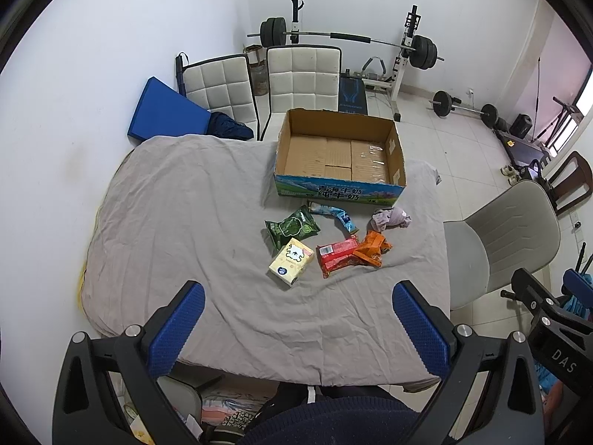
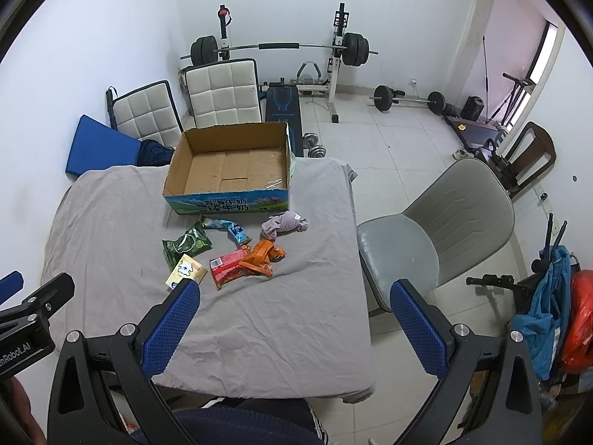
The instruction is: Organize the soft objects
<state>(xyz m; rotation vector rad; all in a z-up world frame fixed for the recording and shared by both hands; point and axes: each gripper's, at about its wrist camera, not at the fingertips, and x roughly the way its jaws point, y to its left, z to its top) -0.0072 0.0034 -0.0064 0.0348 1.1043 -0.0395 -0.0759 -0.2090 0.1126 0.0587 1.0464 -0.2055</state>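
Tongs left (image 1: pixel 296 328) and right (image 2: pixel 292 328) hover released above counter (image 1: pixel 192 230); packets (image 1: pixel 292 228) lie before cardboard box (image 1: pixel 339 148).

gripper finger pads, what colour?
Blue, dotted texture on the pads; clearest in the left wrist view.

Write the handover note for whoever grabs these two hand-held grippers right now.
Left hand-held gripper: open, holding nothing, above the near edge of the table.
Right hand-held gripper: open, holding nothing.
Cardboard box: at the far side of the table, nothing inside.
In front of it on the grey cloth: green packet, blue packet, yellow tissue pack, red packet, orange packet, crumpled pink cloth.
Done: nothing yet.
Left: likely all six into the box.
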